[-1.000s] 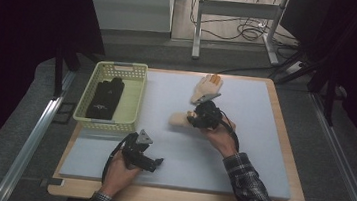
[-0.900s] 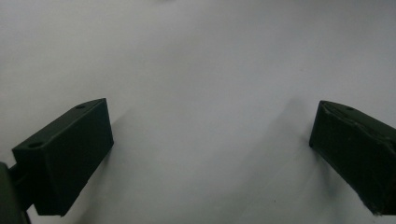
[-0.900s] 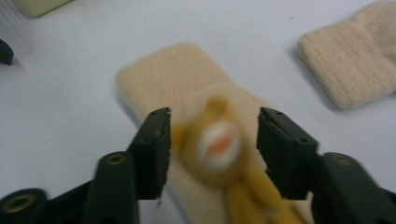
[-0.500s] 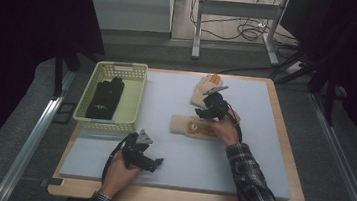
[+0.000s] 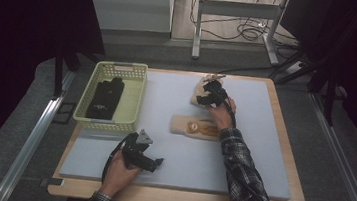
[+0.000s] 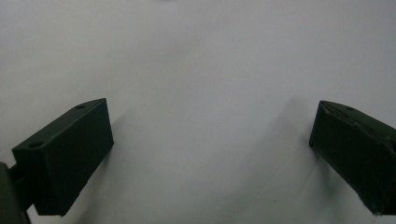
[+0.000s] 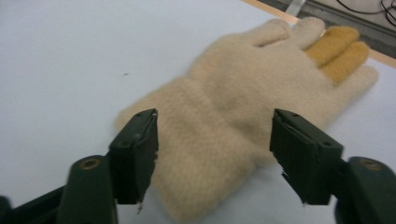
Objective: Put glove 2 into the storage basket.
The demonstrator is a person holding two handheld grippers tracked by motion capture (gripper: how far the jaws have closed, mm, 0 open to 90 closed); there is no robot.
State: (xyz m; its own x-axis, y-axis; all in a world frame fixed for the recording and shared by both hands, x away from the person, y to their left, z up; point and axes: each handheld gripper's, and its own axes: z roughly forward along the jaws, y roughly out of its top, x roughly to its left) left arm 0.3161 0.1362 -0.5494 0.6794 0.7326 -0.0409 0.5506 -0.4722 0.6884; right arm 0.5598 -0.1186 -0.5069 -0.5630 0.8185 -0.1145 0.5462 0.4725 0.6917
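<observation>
Hovering my right tongs [image 7: 212, 158], jaws just opened wide, over the glove [image 7: 243, 107] cuff. I'd drop lower, then pinch the thick cuff. Left tongs [image 6: 210, 154] sit spread on the tabletop [image 5: 170, 155].

The glove [image 7: 243, 107] under the right gripper [image 7: 215, 158] is fuzzy knitted wool, cream with mustard-yellow fingers, soft and matt. A second cream glove [image 5: 198, 128] lying flat looks like the same cloth. Both grippers, the left gripper [image 6: 210, 154] included, have matt black plastic jaws with dull, slightly scuffed faces. The mat [image 5: 166, 104] on the table [image 5: 283, 136] is smooth, pale blue-grey and matt; the table's rim is light wood. The basket [image 5: 133, 101] is pale green plastic lattice, holding dark cloth [image 5: 104, 97].
</observation>
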